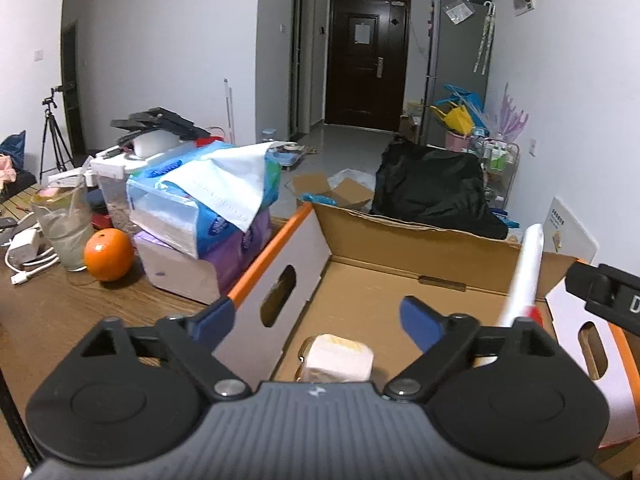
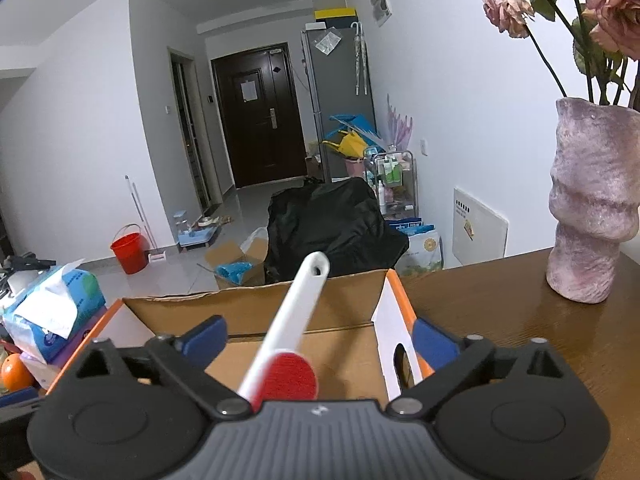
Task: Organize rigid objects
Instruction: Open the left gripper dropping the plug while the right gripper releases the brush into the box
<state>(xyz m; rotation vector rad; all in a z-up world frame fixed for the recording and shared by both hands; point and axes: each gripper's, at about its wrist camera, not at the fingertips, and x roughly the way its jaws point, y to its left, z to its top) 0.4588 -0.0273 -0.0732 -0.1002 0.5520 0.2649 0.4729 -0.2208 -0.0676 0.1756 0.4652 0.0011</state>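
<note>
Left wrist view: left gripper (image 1: pixel 316 316) fingers wide, gripping nothing. Pale block (image 1: pixel 338 358) lies in the cardboard box (image 1: pixel 400 240), lower centre.

Right wrist view: right gripper (image 2: pixel 318 338) fingers wide; red-headed brush (image 2: pixel 286 344) sits loose between them, inside the box.

Judgement: two items boxed; orange (image 1: pixel 108 254) at left remains on the table (image 1: pixel 60 312).

Brown box (image 1: pixel 400 240) edged orange; white brush (image 2: pixel 288 320), red head; blue-tipped tongs (image 2: pixel 320 340).

1 box (image 1: pixel 400 240), 1 brush (image 2: pixel 288 320), 1 orange (image 1: pixel 108 255).
</note>
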